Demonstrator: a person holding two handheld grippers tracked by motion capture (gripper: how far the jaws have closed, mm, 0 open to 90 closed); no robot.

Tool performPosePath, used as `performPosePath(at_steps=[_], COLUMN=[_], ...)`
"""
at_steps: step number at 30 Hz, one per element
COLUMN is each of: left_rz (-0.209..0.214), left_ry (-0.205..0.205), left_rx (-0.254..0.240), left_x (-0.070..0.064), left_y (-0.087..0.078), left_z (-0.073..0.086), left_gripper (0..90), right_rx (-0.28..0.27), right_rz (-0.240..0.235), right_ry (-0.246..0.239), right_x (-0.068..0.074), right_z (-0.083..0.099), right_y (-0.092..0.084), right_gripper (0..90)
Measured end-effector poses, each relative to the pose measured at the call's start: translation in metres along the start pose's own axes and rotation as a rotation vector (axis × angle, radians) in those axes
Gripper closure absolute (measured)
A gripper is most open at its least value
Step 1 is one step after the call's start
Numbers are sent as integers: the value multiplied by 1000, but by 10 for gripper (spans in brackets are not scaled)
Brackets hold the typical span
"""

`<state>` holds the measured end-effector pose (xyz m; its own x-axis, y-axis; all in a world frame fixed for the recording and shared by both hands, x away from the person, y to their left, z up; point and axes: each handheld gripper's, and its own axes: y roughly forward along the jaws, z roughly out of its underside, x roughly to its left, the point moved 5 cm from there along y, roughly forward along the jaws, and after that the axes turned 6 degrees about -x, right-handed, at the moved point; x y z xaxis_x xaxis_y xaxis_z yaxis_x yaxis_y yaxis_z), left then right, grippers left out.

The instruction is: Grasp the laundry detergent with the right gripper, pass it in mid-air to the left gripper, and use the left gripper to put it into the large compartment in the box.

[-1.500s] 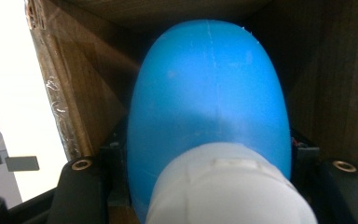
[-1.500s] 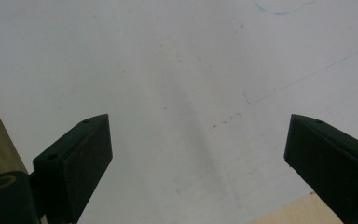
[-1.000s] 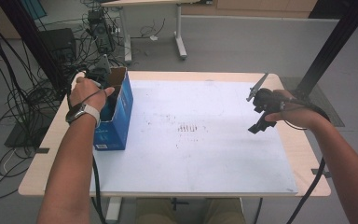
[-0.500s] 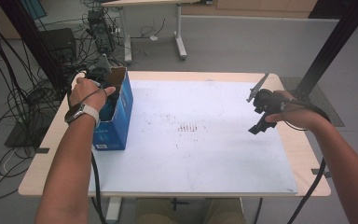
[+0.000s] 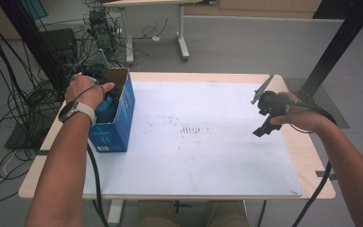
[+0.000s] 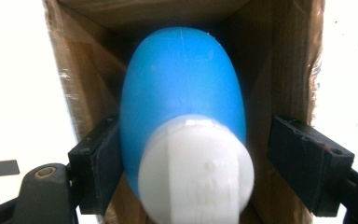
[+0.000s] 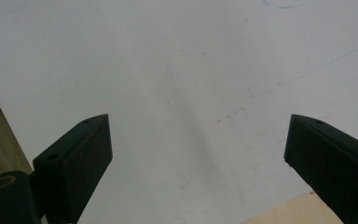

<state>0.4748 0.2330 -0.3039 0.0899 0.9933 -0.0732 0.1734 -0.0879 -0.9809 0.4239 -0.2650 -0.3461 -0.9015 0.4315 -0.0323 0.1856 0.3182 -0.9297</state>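
Reaching down into an open-topped blue cardboard box (image 5: 116, 120) at the left edge of the surface, the person's left hand (image 5: 84, 90) is holding the left gripper (image 6: 214, 154) over a rounded blue plastic bottle with a white cap (image 6: 186, 121). The bottle is standing inside the box, between its brown inner walls, cap towards the camera. The jaws have just been opening — in the left gripper view one black pad is sitting against the bottle's side while the other is standing clear of it, with a gap showing, so the bottle is lying between the jaws but is not being pinched.

Across the surface, well apart from the box, the right hand (image 5: 298, 116) is holding the right gripper (image 5: 264, 113) above the white sheet (image 5: 208, 156) that is covering most of the pale wooden table (image 5: 312, 161). Its jaws are spread wide with nothing between them — the right gripper view is looking past both black pads onto the bare, faintly marked sheet and a corner of the wood. A black cable (image 5: 316, 198) is trailing from it past the person's forearm.
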Motion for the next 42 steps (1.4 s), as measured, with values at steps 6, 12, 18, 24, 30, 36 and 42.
performPosePath(at_steps=[6, 12, 18, 24, 30, 36, 42], left_rz=[10, 2, 4, -10, -7, 25, 58], left_ry=[-5, 21, 67, 127, 246, 382, 531], left_rx=[-30, -47, -57, -77, -106, -117, -73], left_x=[0, -5, -16, -34, -61, -97, -125], left_y=[-13, -36, -53, -76, -101, -115, -110], left_z=[-1, -4, -7, -12, -14, -11, -7], left_gripper=[191, 142, 134, 134, 133, 132, 132], right_rx=[0, -2, -1, -1, -3, -2, -9], right_rz=[3, 3, 6, 10, 14, 19, 25], right_ry=[-3, -8, -11, -10, -6, -2, -4], right_x=[1, 2, 4, 4, 5, 5, 5], right_z=[0, -2, -2, 0, 4, 8, 8], right_y=[-2, -3, -4, -7, -10, -14, -20], right_gripper=[75, 76, 75, 75, 75, 75, 75])
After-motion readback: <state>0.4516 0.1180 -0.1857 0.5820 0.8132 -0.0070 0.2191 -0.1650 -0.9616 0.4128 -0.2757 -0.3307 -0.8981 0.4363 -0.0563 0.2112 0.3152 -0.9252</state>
